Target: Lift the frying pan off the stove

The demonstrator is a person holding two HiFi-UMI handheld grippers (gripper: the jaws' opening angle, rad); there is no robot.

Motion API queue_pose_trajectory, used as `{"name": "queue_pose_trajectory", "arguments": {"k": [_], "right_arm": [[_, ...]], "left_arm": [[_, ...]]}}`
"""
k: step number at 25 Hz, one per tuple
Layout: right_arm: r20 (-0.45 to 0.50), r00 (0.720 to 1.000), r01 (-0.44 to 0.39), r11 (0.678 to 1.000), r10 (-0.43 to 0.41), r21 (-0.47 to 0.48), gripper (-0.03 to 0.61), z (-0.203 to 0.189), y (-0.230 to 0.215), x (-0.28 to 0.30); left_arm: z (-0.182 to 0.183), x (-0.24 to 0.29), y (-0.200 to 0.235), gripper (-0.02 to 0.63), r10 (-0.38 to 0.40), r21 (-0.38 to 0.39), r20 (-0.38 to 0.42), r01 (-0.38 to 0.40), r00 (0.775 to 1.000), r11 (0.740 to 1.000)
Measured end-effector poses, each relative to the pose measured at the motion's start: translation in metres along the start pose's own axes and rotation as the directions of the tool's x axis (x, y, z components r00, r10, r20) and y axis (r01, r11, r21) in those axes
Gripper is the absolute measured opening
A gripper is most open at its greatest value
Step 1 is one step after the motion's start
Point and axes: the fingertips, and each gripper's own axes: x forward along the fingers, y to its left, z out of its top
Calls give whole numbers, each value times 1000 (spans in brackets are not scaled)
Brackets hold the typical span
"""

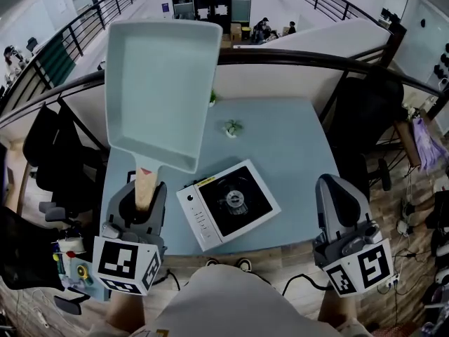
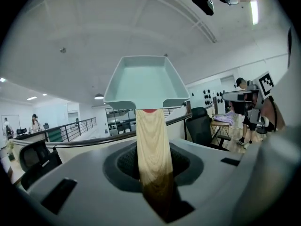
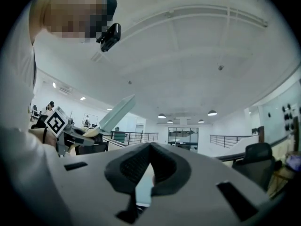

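Note:
A pale green rectangular frying pan (image 1: 160, 90) with a wooden handle (image 1: 145, 184) is raised high above the table, tilted up and away from me. My left gripper (image 1: 144, 196) is shut on the handle. In the left gripper view the handle (image 2: 151, 145) runs up from between the jaws of the left gripper (image 2: 153, 171) to the pan (image 2: 146, 81). The white portable stove (image 1: 228, 202) with a black burner top sits bare on the table. My right gripper (image 1: 342, 196) hangs at the table's front right corner, shut on nothing; the right gripper view shows the right gripper (image 3: 150, 150) empty and the pan (image 3: 116, 112) edge-on.
The light blue table (image 1: 280, 153) carries a small green plant (image 1: 232, 127) behind the stove. A black railing (image 1: 295, 58) runs behind the table. Black office chairs (image 1: 56, 160) stand at the left and one (image 1: 368, 118) at the right.

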Motion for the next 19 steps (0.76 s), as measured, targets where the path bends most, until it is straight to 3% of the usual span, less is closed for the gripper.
{"name": "queue_pose_trajectory", "arguments": {"k": [5, 19], "right_arm": [[-29, 1000, 2, 1000, -2, 3, 3, -11, 0, 4], [-48, 999, 17, 1000, -17, 10, 3, -21, 3, 8]], "left_arm": [[-3, 2, -3, 106, 3, 47, -9, -3, 1000, 999], [-15, 9, 7, 107, -1, 12, -34, 1, 999, 1000]]}}
